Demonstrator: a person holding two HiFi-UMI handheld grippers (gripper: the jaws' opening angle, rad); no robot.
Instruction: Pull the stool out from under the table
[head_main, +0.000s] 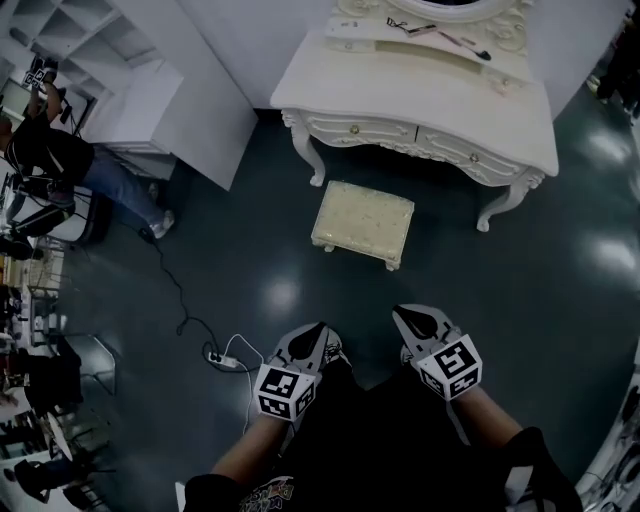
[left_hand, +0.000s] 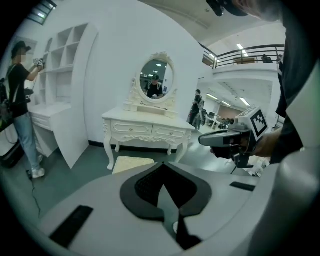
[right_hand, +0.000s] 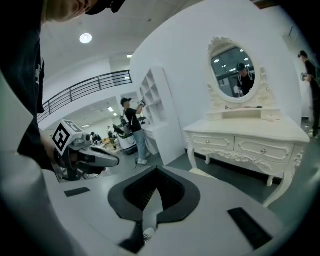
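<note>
At 12 o'clock from both grippers: the stool (head_main: 363, 222) stands on the dark floor (head_main: 250, 250), just in front of the table (head_main: 400, 90); its whole top shows clear of the table's front edge.
Long axis: the stool runs about 9 to 3, nearly along the table's front, tipped slightly toward 10 and 4.
Left hand: the left gripper (head_main: 321, 327) has its jaws closed together with nothing between them. It is held near the person's body, well apart from the stool, which lies toward its 1 o'clock.
Right hand: the right gripper (head_main: 398, 311) is likewise closed and empty, with the stool toward its 11 o'clock.
Nearer hand: the right by a little, I judge; neither touches the stool.
Task standing: judged from where the stool stands, the pull looks done.
Head view only: the stool's top clear of the table edge, seen from above.
Left gripper view only: the stool low on the floor before the table's legs, with the mirror (left_hand: 156, 79) above.
Right gripper view: only a corner of the stool shows past the gripper's body.
</note>
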